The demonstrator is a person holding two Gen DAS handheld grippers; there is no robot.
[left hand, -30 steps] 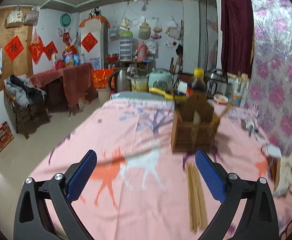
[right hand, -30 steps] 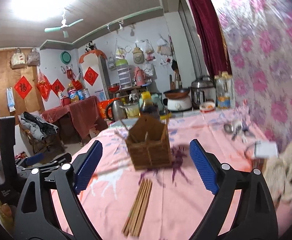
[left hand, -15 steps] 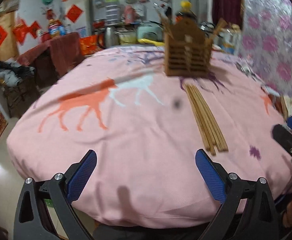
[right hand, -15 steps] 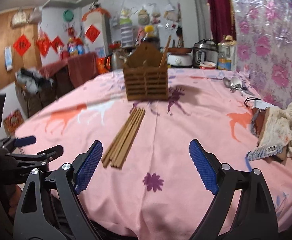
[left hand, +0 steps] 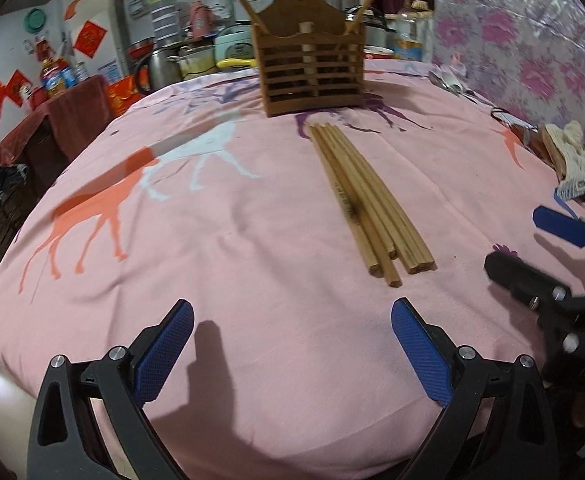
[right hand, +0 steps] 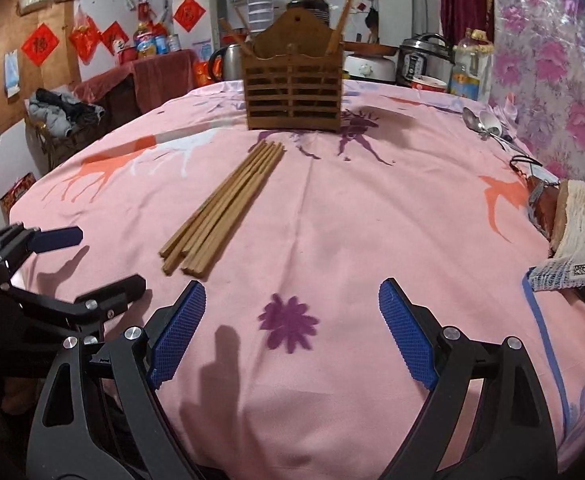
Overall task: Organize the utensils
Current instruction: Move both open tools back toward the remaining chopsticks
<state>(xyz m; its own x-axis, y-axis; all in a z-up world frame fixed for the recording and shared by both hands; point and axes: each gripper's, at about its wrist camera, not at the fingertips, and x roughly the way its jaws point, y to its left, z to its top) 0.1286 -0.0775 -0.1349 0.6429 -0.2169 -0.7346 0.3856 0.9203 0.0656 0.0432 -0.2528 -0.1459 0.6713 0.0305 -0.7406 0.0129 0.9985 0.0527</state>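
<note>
pink cloth printed with orange, white and purple deer is spread over the round table, and a bundle of long, light-brown wooden chopsticks is laid flat on it near the middle. the bundle's far tips are pointed at a dark-brown slatted wooden utensil holder, which is stood upright toward the back of the table, just beyond the bundle and apart from it. a few more sticks are seen leaning out of the holder's top at either side.

the left gripper, black-framed with blue textured pads, is held low over the table's near edge with its jaws spread wide and nothing between them; the chopsticks' near ends are lying ahead of it, closer to its right finger. the right gripper, of the same make, is held likewise over the near edge, jaws wide apart and empty, above a purple flower print; the chopsticks are lying ahead and to its left. each gripper is caught at the edge of the other's view, the two being held side by side.

a metal spoon is seen at the table's far right edge, and a cream knitted cloth is bunched at the right rim.
</note>
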